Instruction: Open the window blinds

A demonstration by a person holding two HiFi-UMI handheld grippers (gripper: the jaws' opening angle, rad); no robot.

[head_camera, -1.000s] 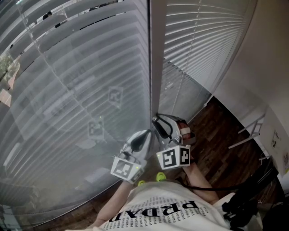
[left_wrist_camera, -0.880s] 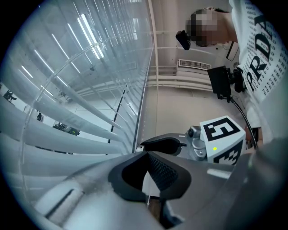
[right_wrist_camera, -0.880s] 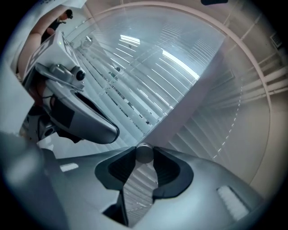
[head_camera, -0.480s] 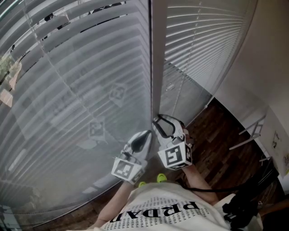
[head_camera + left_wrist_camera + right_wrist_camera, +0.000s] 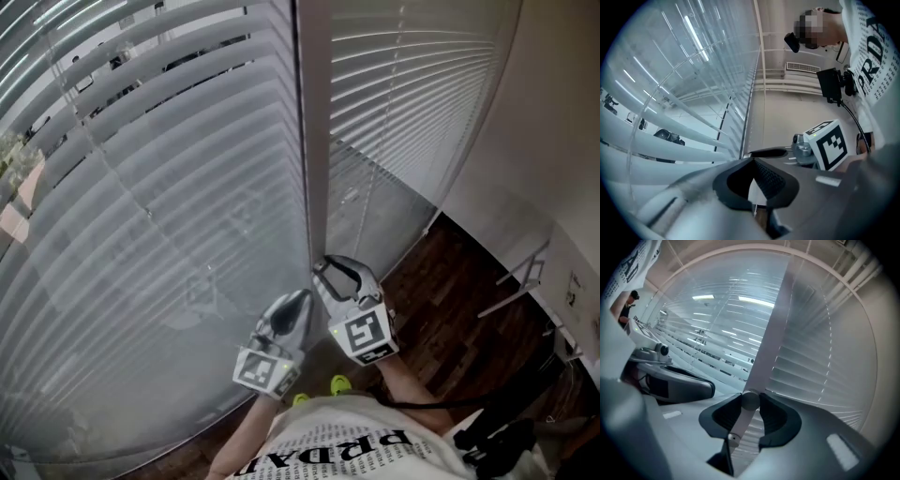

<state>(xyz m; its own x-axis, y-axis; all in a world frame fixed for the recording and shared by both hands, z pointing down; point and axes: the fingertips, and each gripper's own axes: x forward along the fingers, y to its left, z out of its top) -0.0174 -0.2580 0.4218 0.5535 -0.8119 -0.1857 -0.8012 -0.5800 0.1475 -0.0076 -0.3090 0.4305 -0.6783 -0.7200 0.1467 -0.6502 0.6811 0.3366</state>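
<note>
While two blinds (image 5: pixel 169 187) hang, right gripper (image 5: pixel 751 400) clamping one wand (image 5: pixel 739 423)

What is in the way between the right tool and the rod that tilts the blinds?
Nothing visible. The rod already sits between the jaws of the right tool, which grip it. The left tool is off to one side, clear of it.

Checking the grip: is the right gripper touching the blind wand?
Touching. In the right gripper view, the right gripper pinches the wand between its tips, no gap.
</note>
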